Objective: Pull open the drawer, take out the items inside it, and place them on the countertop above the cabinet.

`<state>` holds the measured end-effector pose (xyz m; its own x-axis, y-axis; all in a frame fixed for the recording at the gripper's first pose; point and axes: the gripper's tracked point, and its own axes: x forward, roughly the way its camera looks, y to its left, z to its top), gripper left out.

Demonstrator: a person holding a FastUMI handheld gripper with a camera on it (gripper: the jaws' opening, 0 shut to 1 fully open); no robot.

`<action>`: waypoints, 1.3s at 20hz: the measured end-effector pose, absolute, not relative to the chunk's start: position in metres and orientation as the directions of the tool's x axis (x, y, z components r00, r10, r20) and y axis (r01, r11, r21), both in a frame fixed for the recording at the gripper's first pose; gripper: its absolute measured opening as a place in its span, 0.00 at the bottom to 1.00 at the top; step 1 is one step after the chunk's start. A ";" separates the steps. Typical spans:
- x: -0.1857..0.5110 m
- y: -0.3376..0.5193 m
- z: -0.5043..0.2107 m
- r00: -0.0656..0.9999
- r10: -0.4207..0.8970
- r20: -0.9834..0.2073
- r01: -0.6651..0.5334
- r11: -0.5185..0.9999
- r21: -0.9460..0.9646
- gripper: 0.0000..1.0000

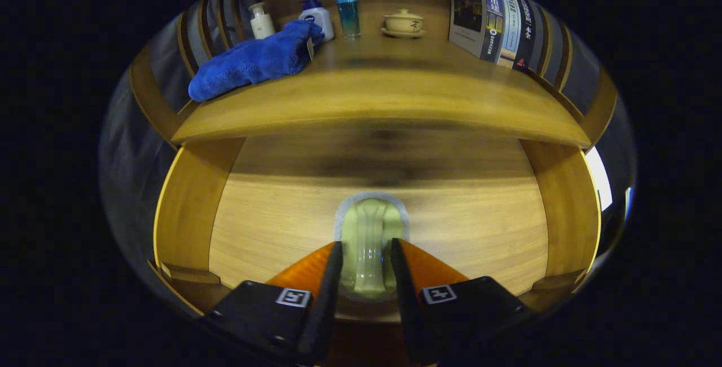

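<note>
1. Wooden drawer front (282,226) takes up the near field, pale grain running across it, set between two side posts of the cabinet (189,209).
2. One drawer handle (371,243) – pale green, glossy, upright – sits at the middle of the drawer front on a light backing patch.
3. One gripper (366,251) reaches toward it: two fingers, one on either side of the handle, their tips level with its lower half. The jaws are narrowed around the handle, close to both flanks; whether both press on it cannot be told.
4. The drawer looks closed, so its contents are hidden.
5. One countertop (395,91) lies above the drawer, its front edge overhanging.
6. On the countertop, counted:
   - one blue towel (254,62), crumpled, lying toward the left end;
   - two white bottles just behind the towel – a cream pump bottle (261,20) and a white bottle with a blue cap (317,17), the towel touching the latter;
   - one blue tumbler (348,14), upright, beside them;
   - one lidded tea bowl (404,22) on its saucer, standing apart;
   - a row of books (496,23) upright at the right end, at least four.
</note>
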<state>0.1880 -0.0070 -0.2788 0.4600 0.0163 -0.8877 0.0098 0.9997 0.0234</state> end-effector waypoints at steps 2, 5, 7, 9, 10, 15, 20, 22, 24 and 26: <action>0.194 -0.011 -0.275 0.489 0.007 -0.872 0.021 1.000 0.019 0.42; 0.192 -0.012 -0.274 0.487 0.014 -0.873 0.034 0.999 0.035 0.25; 0.192 -0.012 -0.269 0.512 0.019 -0.859 0.026 0.999 0.038 0.20; 0.192 -0.011 -0.253 0.551 0.041 -0.834 0.012 0.998 0.058 0.20; 0.190 -0.011 -0.240 0.572 0.053 -0.818 0.001 0.998 0.065 0.20; 0.187 -0.012 -0.169 0.672 0.086 -0.735 -0.048 0.996 0.072 0.20; 0.231 -0.029 -0.109 0.738 0.035 -0.674 -0.018 0.999 0.033 0.20; 0.258 -0.034 -0.094 0.761 0.011 -0.649 -0.009 1.000 0.006 0.20; 0.289 -0.028 -0.086 0.770 0.016 -0.638 -0.023 1.000 -0.003 0.20; 0.314 -0.016 -0.085 0.760 0.039 -0.648 -0.028 0.999 0.027 0.20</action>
